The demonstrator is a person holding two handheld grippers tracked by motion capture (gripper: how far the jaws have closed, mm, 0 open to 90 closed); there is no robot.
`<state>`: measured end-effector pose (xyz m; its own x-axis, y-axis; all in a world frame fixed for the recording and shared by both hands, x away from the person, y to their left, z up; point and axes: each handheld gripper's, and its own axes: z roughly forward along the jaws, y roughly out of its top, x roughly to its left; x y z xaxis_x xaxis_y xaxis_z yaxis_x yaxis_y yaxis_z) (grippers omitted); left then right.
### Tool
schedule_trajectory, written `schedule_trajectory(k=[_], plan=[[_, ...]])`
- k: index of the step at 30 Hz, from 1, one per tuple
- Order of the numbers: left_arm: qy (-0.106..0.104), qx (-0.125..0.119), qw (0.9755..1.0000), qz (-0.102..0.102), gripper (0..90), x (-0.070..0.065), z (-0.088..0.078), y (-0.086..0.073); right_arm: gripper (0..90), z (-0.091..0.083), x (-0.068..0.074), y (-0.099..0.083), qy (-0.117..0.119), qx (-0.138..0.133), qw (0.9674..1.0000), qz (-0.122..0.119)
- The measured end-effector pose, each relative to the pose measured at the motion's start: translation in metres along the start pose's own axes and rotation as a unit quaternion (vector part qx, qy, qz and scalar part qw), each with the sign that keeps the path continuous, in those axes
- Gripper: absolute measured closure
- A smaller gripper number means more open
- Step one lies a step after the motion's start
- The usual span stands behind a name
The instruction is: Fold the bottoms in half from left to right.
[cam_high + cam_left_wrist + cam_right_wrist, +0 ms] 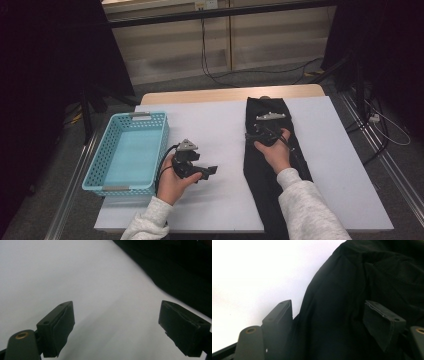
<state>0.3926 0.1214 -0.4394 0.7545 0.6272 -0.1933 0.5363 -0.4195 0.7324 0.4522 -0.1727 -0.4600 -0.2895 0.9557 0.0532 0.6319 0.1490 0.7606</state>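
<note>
Under the right tool (266, 131), whose jaws stand open astride a fold without yet pinching it, the black garment (267, 170) lies with its long axis running away from the person down the desk's (215, 125) right half. Well apart at mid-desk, the left tool (200, 171) rests open and empty on the white surface beside a blue basket (100, 170); dark curtains flank the room.
</note>
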Motion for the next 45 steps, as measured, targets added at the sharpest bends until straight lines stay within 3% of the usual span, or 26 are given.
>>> schedule_trajectory(k=[5, 10, 12, 17, 25, 33, 40, 45], plan=[[0.003, -0.003, 1.0, -0.002, 13.3, 0.001, -0.001, 0.0, 28.7, 0.003, 0.003, 0.0, -0.001, -0.008, 0.9999, -0.007], [0.001, -0.002, 1.0, -0.006, 13.2, 0.001, -0.002, -0.001, 25.0, 0.012, 0.009, -0.002, 0.001, 0.015, 0.9995, -0.027], [0.001, -0.002, 1.0, -0.007, 13.2, 0.002, -0.002, 0.0, 24.3, 0.014, 0.01, -0.002, -0.009, 0.017, 0.999, -0.041], [0.0, -0.005, 1.0, -0.007, 13.2, 0.002, -0.004, 0.0, 26.3, 0.016, 0.012, -0.001, -0.016, 0.02, 0.9988, -0.041], [0.003, -0.007, 0.9999, -0.008, 13.2, 0.004, -0.009, -0.001, 45.8, 0.014, 0.007, -0.001, -0.028, 0.016, 0.999, -0.031], [0.008, -0.007, 0.9999, -0.011, 13.2, 0.004, -0.01, -0.004, 50.9, 0.014, 0.005, 0.0, -0.031, 0.016, 0.999, -0.029], [0.013, -0.011, 0.9998, -0.014, 13.2, 0.006, -0.016, -0.006, 72.9, 0.011, 0.0, -0.001, -0.044, 0.014, 0.9987, -0.02], [0.013, -0.011, 0.9998, -0.014, 13.2, 0.007, -0.017, -0.006, 83.1, 0.011, -0.006, -0.002, -0.044, 0.01, 0.9989, -0.015]])
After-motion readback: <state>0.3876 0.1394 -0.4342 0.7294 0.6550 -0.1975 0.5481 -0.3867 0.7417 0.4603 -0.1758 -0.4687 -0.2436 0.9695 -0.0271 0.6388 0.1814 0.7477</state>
